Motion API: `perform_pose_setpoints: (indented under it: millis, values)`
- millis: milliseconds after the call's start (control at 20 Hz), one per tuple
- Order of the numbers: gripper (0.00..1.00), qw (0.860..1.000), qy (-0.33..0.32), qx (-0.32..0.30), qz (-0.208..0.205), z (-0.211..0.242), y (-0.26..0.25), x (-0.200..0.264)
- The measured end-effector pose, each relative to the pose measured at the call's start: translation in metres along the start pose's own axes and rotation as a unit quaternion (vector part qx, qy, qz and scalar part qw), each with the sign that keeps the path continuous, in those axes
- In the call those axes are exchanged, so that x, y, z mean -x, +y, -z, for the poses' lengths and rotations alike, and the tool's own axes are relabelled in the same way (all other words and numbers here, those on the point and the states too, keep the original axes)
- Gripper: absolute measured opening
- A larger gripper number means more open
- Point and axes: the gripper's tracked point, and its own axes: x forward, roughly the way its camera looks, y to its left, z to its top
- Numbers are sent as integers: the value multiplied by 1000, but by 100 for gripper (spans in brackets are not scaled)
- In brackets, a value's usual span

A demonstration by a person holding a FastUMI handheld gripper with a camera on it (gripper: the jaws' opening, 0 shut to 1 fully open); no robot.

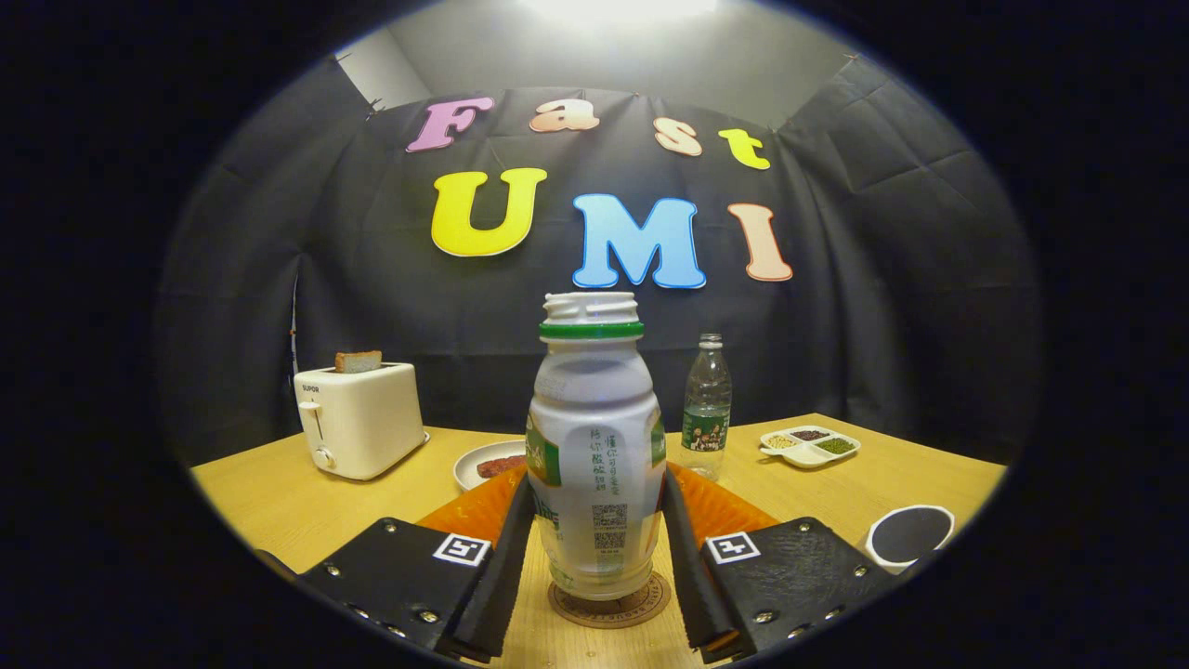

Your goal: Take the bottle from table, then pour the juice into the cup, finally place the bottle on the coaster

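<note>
The bottle [595,465] stands upright on the coaster [610,602], directly between the two fingers of the gripper [594,557]. It is uncapped, with a green ring below the threaded neck. The coaster lies on the table [279,502], and its rim shows around the bottle's base.

The fingers are spread to about the bottle's width. Each finger lies along one side of the lower body, at or just off its surface; whether they press on it cannot be told.

The cup [909,536] sits to the right, beside the right finger. An orange mat [715,506] lies behind the bottle. Beyond are a plate [488,463], a toaster [358,418], a water bottle [707,406] and a divided dish [810,446].
</note>
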Motion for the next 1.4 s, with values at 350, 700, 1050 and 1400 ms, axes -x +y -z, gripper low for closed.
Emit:
perform_pose_setpoints:
  millis: [350, 700, 1050, 1400]
  values:
    - [70, 1000, 27, 4, -12, 25, 2, -9]
    - [72, 1000, 22, -5, -13, 32, -1, -10]
    - [90, 999, 39, 8, -25, 41, 1, -5]
    - [98, 999, -12, 13, -52, -10, 12, 18]
